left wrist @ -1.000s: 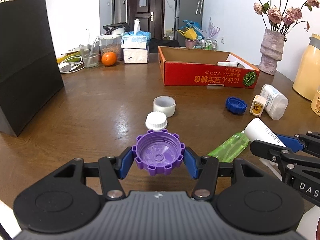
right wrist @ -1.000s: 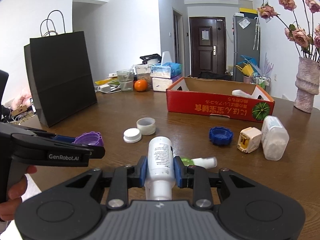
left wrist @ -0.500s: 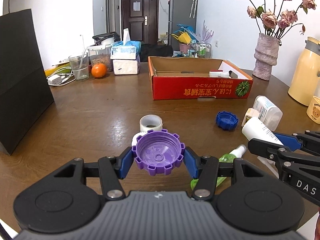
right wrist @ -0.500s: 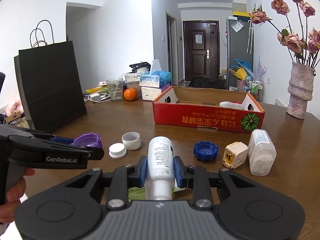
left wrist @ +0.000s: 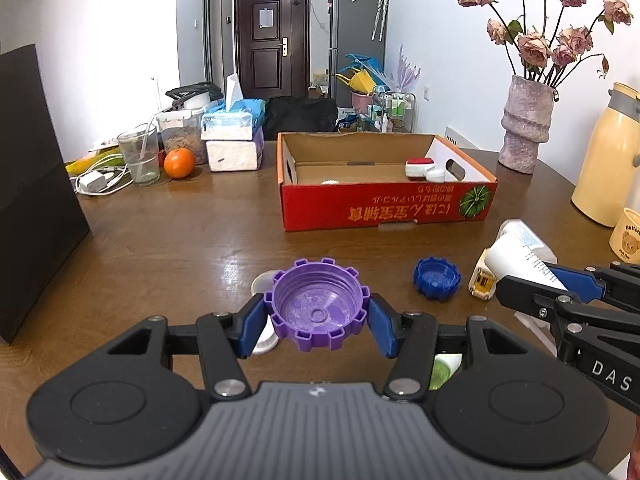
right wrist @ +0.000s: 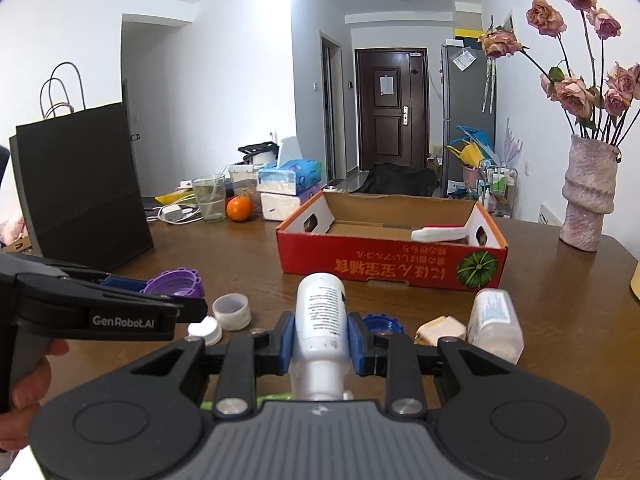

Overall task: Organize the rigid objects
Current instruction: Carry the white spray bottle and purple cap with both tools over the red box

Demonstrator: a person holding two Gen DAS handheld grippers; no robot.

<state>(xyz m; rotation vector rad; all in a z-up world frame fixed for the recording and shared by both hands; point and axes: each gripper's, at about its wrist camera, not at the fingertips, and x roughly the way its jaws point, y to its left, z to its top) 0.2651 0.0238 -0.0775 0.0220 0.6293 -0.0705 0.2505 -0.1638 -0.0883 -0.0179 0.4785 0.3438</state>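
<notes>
L tool clenched on purple cap, held above desk. R tool grips white bottle, also off desk. Red box just ahead w/ a white-red item inside.

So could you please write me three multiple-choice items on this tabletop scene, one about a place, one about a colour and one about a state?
1. Where does the orange sit?
A. inside the red cardboard box
B. on the table beside the glass
C. between the jaws of a gripper

2. What colour is the cap in the left gripper?
A. purple
B. yellow
C. white

3. How is the right gripper?
A. wide open, nothing in it
B. shut on a blue cap
C. shut on a white bottle

Answers:
1 B: it rests on the table next to the glass, outside the red cardboard box.
2 A: the purple cap sits between the pads.
3 C: both pads press on the white bottle.
</notes>
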